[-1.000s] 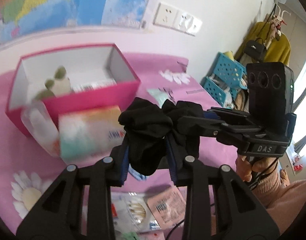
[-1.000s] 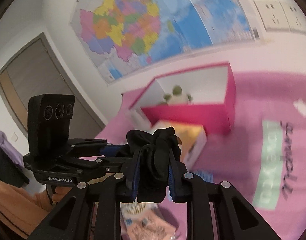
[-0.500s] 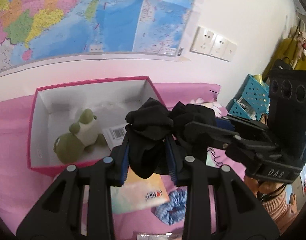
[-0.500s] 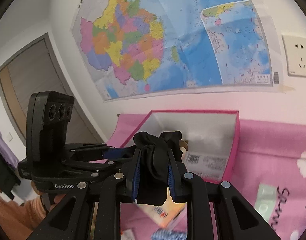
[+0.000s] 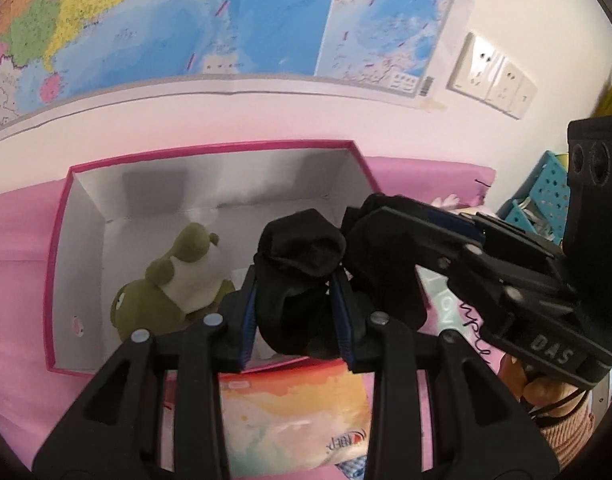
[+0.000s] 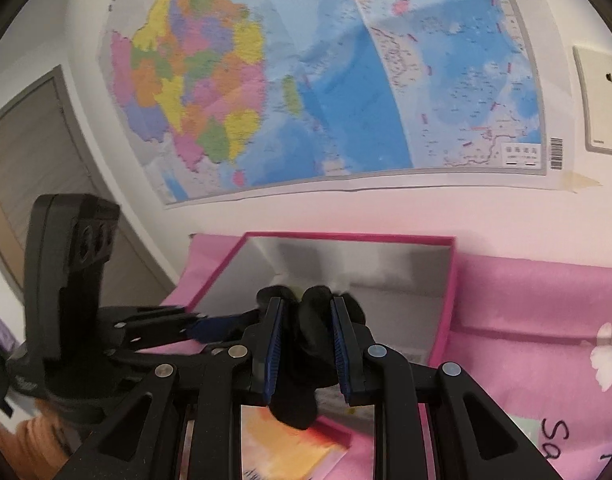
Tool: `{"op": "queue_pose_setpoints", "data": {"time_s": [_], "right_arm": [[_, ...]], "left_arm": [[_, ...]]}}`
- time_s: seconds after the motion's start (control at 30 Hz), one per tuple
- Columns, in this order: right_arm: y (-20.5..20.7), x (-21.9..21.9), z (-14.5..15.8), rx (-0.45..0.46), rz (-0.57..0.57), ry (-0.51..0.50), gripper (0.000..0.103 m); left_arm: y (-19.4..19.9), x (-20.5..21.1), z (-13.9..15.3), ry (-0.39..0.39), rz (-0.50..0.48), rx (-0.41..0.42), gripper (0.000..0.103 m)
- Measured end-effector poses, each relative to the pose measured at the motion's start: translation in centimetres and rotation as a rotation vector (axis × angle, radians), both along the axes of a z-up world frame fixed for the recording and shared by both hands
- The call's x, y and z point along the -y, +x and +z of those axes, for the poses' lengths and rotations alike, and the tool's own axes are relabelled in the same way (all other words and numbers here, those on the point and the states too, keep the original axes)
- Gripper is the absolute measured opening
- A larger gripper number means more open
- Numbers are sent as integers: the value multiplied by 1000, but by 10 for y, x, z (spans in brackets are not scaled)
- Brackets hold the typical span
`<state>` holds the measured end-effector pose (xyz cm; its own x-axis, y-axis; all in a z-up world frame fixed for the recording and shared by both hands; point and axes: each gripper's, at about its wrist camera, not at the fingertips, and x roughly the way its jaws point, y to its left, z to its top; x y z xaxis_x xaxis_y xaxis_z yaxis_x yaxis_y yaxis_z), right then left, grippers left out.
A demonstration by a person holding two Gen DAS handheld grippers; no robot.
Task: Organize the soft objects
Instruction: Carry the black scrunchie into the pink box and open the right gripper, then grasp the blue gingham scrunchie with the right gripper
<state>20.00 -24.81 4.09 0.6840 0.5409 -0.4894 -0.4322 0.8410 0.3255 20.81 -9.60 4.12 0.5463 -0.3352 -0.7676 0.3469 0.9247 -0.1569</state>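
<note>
The left wrist view looks forward along its fingers [image 5: 246, 312] from close above the open pink cardboard box [image 5: 210, 148], tilted down into it, with the other black gripper at 3 o'clock. The right wrist view sits lower and faces the colourful paper wall map [image 6: 314, 80] at 12 o'clock. Both share the box [image 6: 450, 304], the map [image 5: 226, 16] and the bunched black cloth [image 5: 302, 276] [image 6: 306, 360].

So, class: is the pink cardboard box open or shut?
Open: the pink cardboard box has no lid, and its white interior shows a green plush frog inside.
</note>
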Motion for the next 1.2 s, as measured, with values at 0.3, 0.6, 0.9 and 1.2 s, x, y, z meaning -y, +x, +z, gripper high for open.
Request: {"op": "queue_pose_setpoints", "data": {"time_s": [0.3, 0.6, 0.9, 1.2], "right_arm": [[-3, 6, -16, -12, -126, -65, 40], [-60, 7, -3, 36, -39, -38, 49], [-128, -2, -9, -10, 180, 49, 61], [-167, -9, -71, -174, 175, 1, 62]], "left_arm": [[-19, -9, 1, 62, 19, 69, 53], [-73, -39, 27, -3, -58, 141, 53], [-136, -88, 23, -34, -68, 167, 59], [-171, -97, -28, -49, -119, 36, 59]]}}
